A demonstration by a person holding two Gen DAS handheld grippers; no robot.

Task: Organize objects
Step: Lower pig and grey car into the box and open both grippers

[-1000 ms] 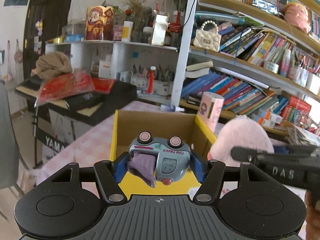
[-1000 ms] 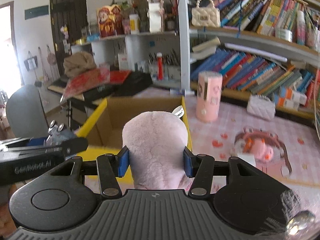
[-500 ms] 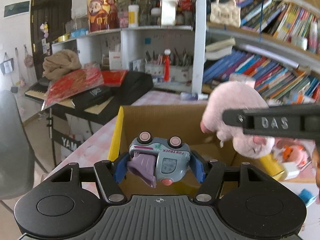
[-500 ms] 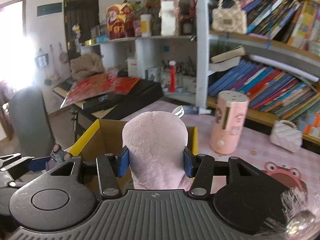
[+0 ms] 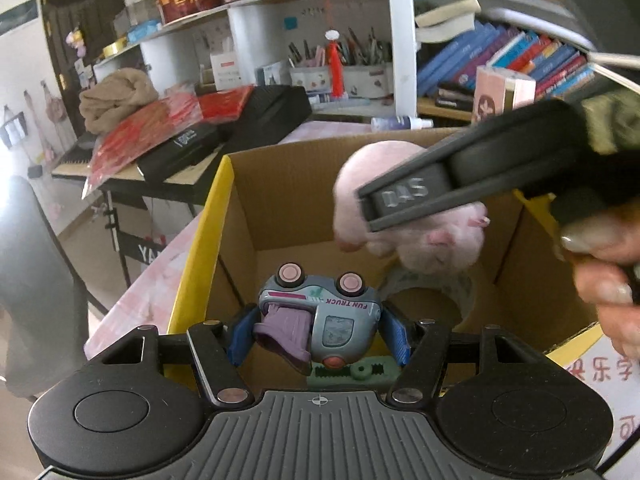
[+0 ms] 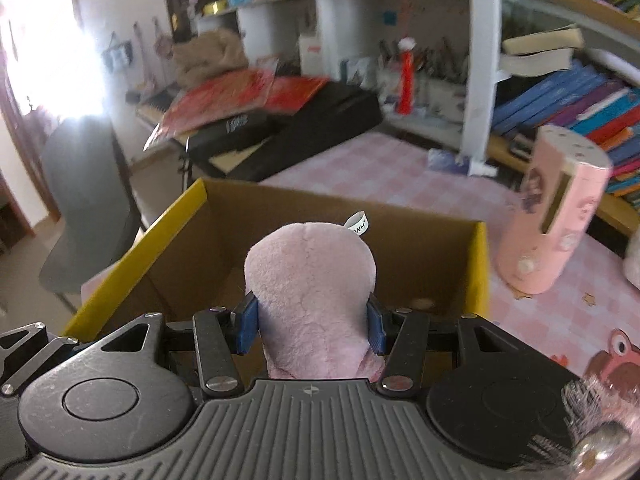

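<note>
While both loads hang over the open brown cardboard box [image 5: 280, 200], the left gripper [image 5: 318, 330] pinches a small blue-grey plastic toy truck [image 5: 320, 316]; a tape roll [image 5: 428, 292] and green part [image 5: 354, 374] lie below. In the right view, the right gripper [image 6: 312, 326] clamps a pink plush toy [image 6: 312, 292] above the box; a pink cylinder [image 6: 556, 216] stands off right. Next, I judge, lower and release.

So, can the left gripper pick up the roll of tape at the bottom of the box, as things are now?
Probably not. The left gripper is shut on the toy truck, and the pink plush in the right gripper hangs just above the tape roll inside the cardboard box.
</note>
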